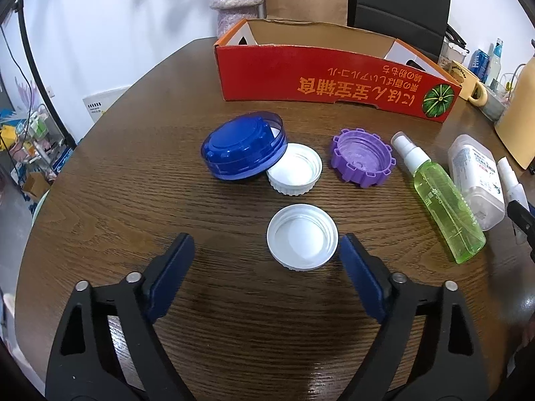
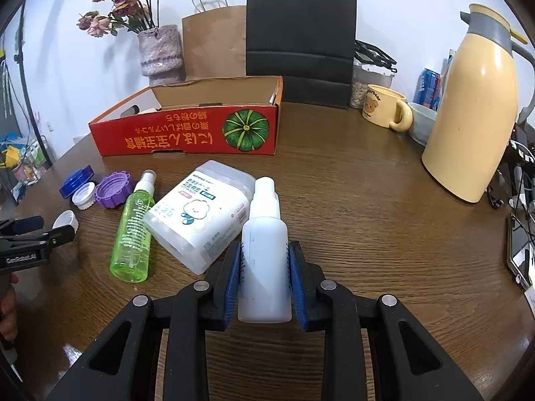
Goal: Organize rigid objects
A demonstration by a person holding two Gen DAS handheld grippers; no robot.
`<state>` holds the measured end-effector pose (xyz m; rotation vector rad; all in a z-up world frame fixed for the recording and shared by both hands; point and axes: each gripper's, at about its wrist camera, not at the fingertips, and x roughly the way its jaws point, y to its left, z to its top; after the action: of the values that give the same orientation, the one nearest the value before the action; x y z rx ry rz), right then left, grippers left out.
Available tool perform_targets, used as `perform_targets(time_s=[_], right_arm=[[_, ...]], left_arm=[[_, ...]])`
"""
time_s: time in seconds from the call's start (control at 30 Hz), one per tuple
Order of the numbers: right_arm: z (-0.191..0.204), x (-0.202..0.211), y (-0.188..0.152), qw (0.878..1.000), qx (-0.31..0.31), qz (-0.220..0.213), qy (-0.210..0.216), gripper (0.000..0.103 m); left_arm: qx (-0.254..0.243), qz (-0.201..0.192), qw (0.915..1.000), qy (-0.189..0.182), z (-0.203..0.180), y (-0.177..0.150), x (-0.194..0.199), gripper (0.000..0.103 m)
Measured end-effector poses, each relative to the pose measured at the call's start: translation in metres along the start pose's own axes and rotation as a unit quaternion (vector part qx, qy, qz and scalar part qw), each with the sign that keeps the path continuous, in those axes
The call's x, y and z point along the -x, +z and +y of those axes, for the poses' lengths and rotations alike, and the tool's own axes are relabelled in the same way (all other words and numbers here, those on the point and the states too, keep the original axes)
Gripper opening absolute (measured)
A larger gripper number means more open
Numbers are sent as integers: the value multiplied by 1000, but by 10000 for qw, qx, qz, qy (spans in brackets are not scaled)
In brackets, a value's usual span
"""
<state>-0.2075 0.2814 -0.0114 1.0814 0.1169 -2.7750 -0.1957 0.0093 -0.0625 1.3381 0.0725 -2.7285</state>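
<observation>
My left gripper is open over the table, its right pad beside a white lid lying open side up. Beyond it lie a blue lid leaning on a second white lid, and a purple lid. My right gripper is shut on a white spray bottle lying on the table. To its left lie a clear wipes container and a green spray bottle. A red cardboard box stands open behind them.
A cream thermos jug, a cream mug and a grey bowl stand at the right. A black bag, a brown paper bag and a flower vase stand behind the box. The table edge curves at left.
</observation>
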Motion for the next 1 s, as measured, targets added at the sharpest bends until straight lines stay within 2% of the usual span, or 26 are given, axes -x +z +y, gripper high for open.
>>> perform_targets(time_s=[0.13,0.23,0.33,0.37,0.6,0.8,1.0], right_arm=[[3,2,0,10000,33,-40,13,30],[5,3,-1,10000,43,-68,16,31],[6,4,-1,9999,37,-94,14,30],[6,4,-1,9999,31,-101,12,30],[7,6,-1,9999,-4,-156,7,31],[10,9,-3,9997,-3,-229,9,31],[13,12,-3,9996,-7,-284,9,31]], left_arm=[[-26,0,10000,-17,-1,-1,-2,77],[-36,-46,9999,-113,-2,0,-2,66],[-124,-121,9997,-180,-5,-1,0,50],[-168,-168,9995,-217,-7,-1,2,38],[-254,-251,9986,-378,-9,-1,6,37],[-271,-330,9985,-345,-9,0,10,37],[-289,-573,9975,-301,-7,0,24,37]])
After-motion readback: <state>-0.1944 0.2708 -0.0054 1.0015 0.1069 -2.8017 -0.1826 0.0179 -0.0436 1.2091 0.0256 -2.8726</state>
